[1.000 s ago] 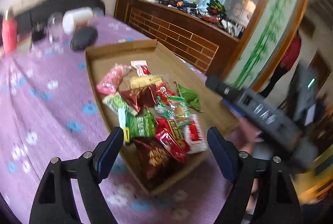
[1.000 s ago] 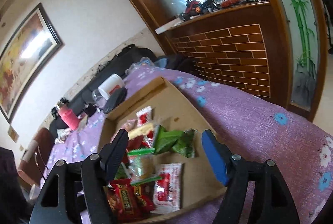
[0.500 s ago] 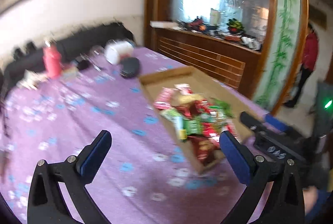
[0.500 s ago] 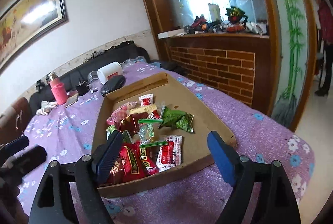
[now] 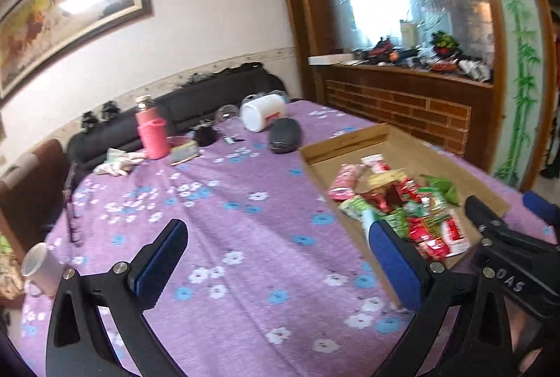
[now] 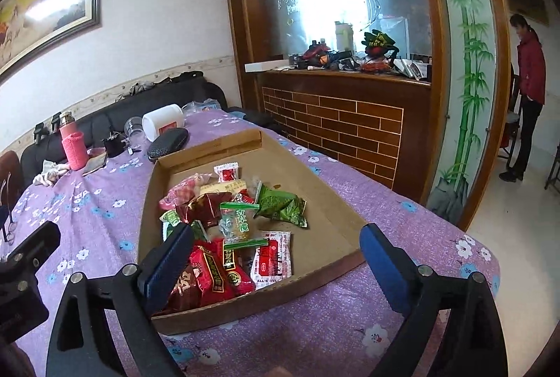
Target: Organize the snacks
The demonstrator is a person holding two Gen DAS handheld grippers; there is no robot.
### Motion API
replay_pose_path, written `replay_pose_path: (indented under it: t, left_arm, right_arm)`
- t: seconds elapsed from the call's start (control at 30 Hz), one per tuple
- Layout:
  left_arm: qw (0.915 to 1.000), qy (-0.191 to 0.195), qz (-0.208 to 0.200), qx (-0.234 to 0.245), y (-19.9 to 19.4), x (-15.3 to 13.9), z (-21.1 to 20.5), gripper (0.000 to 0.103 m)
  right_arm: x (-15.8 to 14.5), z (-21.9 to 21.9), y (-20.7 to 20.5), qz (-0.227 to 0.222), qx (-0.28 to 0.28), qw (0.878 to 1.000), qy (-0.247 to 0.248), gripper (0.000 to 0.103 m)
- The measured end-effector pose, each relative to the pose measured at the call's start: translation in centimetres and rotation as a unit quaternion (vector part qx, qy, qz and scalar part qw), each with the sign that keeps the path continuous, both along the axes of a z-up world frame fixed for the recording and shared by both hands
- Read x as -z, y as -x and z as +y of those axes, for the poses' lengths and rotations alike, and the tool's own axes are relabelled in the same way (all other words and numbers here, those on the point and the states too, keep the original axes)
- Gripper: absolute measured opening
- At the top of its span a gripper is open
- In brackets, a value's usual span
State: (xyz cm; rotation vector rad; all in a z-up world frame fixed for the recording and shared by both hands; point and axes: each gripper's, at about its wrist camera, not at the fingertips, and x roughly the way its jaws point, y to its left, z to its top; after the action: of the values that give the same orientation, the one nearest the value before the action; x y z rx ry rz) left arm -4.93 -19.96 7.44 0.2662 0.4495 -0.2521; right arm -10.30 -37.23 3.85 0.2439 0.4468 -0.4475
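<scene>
The left claw [image 5: 276, 258] is spread wide over the purple flowered cloth [image 5: 224, 223] on the worktop, with nothing between its blue pads [image 5: 395, 268]. The right claw [image 6: 276, 258] has just been opening and is wide too, and it holds nothing. It hangs just above the near edge of a flat cardboard box [image 6: 332, 212]. The snacks [image 6: 227, 223] lie in a messy pile in the left half of the box; the right half is bare cardboard. Close to the claw are red packets [image 6: 210, 272] and a white and red packet [image 6: 273, 259]. A bit further in is a green packet [image 6: 283, 205]. Behind the box lie a dark case [image 6: 168, 143], a white jar [image 6: 162, 122] on its side and a pink bottle [image 6: 73, 146]. Far back are a black sofa [image 6: 140, 104], a brick-look cabinet [image 6: 332, 125] and a person in a red top [image 6: 530, 72] by the doorway
</scene>
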Motion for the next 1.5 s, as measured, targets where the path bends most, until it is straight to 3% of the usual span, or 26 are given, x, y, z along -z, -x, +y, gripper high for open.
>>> replay_pose_path:
  t: [0.17, 0.27, 0.9, 1.5]
  left_arm:
    - [0.9983, -0.033, 0.040, 0.025, 0.1, 1.1, -0.9, 0.103]
    - [0.9979, -0.042, 0.043, 0.023, 0.0, 1.5, -1.1, 0.103]
    - [0.9960, -0.024, 0.080, 0.031, -0.5, 1.6, -0.7, 0.103]
    - [0.9957, -0.020, 0.086, 0.029, -0.8, 1.7, -0.5, 0.103]
  right_arm:
    - [0.1, -0.1, 0.0, -0.002, -0.002, 1.000, -0.006, 0.097]
    - [0.0, -0.1, 0.2, -0.008, -0.002, 1.000, -0.005, 0.097]
    - [-0.2, 0.2, 0.2, -0.007, -0.004, 1.000, 0.004, 0.097]
    - [-0.1, 0.1, 0.1, -0.005, -0.004, 1.000, 0.000, 0.097]
